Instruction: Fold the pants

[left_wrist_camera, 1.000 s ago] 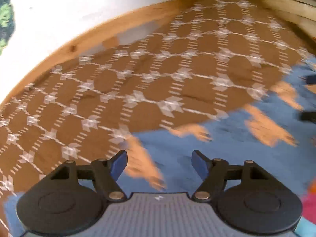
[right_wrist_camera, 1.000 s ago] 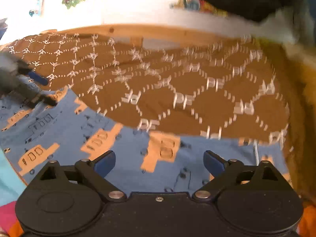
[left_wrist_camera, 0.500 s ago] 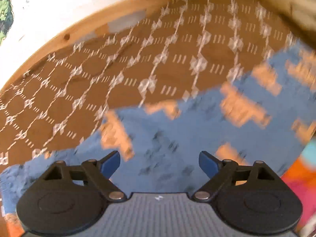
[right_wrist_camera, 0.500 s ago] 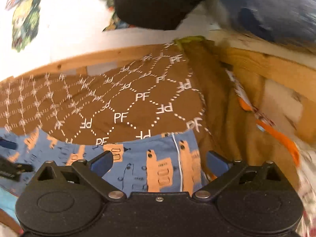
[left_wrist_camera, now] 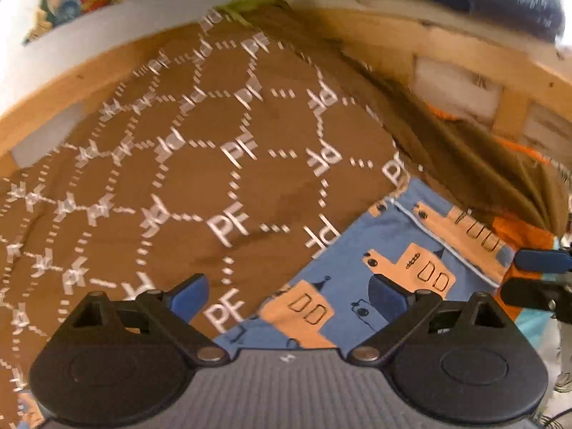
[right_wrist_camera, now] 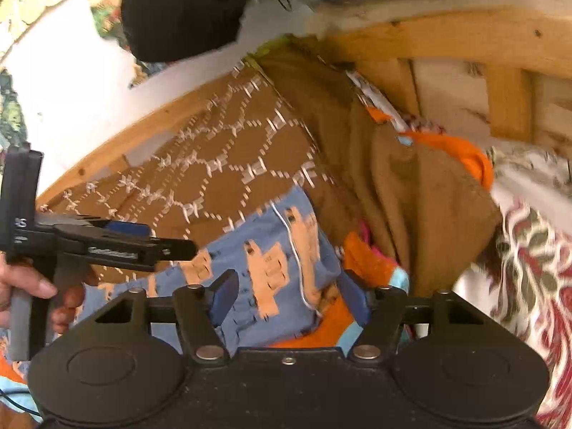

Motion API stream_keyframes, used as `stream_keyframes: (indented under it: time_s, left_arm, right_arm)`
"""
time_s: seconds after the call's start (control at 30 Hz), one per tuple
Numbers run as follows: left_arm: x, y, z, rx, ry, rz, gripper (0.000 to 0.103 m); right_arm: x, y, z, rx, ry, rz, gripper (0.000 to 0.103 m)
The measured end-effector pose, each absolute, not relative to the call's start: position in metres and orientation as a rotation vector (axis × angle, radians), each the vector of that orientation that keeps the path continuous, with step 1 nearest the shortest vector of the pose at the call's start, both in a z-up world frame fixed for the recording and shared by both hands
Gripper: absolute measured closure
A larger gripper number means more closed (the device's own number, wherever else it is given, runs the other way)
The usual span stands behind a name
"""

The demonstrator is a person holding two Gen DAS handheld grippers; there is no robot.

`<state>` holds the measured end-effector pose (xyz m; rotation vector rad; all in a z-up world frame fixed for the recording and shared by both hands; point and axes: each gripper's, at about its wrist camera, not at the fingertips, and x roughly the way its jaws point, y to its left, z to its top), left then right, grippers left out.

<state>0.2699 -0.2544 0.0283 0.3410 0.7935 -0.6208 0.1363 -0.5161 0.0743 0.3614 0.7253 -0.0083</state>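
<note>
Hovering nearest the lens, the left gripper (left_wrist_camera: 289,295) has just been opening and stands wide, nothing pinched, above the blue pants with orange boat prints (left_wrist_camera: 386,271). The right gripper (right_wrist_camera: 286,295) has just been closing; its blue pads (right_wrist_camera: 225,295) straddle the pants' white-seamed edge (right_wrist_camera: 296,250), though whether they press the cloth cannot be told. The pants lie flat on a brown bedspread patterned with white hexagons and letters (left_wrist_camera: 200,164). Farther back, a light wooden bed frame (right_wrist_camera: 464,46) borders the bedspread.
</note>
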Motion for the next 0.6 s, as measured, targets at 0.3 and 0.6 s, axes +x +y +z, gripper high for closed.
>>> stream_keyframes:
  time_s: [0.3, 0.6]
  left_arm:
    - [0.274, -0.265, -0.016, 0.366, 0.848, -0.600, 0.003]
    - [0.274, -0.277, 0.038, 0.240, 0.856, -0.704, 0.008]
  right_arm:
    - [0.140, -0.540, 0.048, 0.599, 0.720, -0.041, 0.038]
    - [0.136, -0.544, 0.048, 0.599, 0.698, -0.128, 0.087]
